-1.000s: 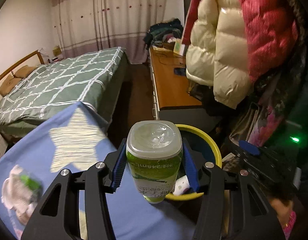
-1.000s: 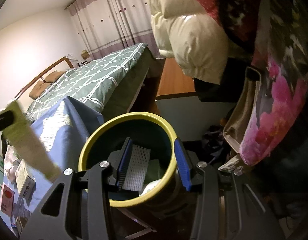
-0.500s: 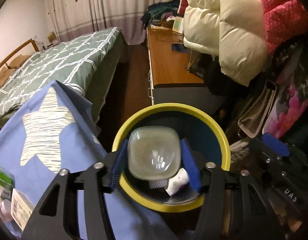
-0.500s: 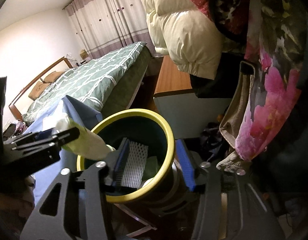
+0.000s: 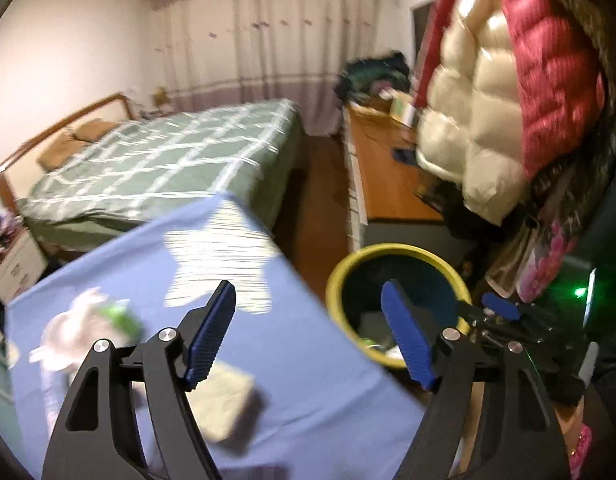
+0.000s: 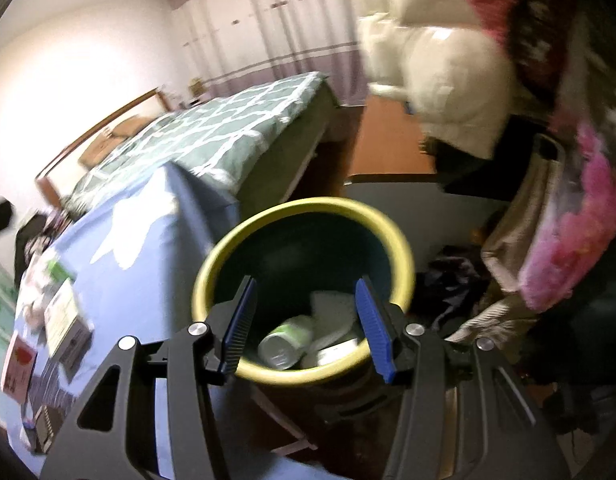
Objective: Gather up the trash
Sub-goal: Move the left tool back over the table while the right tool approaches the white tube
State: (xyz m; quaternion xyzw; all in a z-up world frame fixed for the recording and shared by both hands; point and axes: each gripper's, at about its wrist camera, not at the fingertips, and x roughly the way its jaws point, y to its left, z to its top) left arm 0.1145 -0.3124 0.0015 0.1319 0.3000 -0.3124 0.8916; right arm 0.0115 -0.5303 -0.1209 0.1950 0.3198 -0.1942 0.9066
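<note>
A yellow-rimmed dark bin [image 6: 211, 268] stands beside the blue star-patterned tablecloth [image 6: 119, 284]; it also shows in the left wrist view [image 5: 336, 280]. A green-and-white bottle [image 6: 285, 342] lies inside it among white trash. My left gripper [image 5: 308, 336] is open and empty, over the table's corner left of the bin. My right gripper [image 6: 303, 328] is open and empty, above the bin's near rim. More trash lies on the cloth: a crumpled white-and-green wrapper [image 5: 91, 328] and a small box [image 5: 219, 404].
Boxes [image 6: 65, 322] and a red-printed card [image 6: 17, 364] lie on the cloth's left part. A green checked bed [image 5: 167, 160] lies behind, a wooden desk [image 5: 388, 184] to the right. Puffy coats [image 5: 508, 80] and a floral bag [image 6: 580, 232] hang close by the bin.
My left gripper opened and let the green-and-white bottle drop into the bin, then swung left over the table. The right gripper stays over the bin.
</note>
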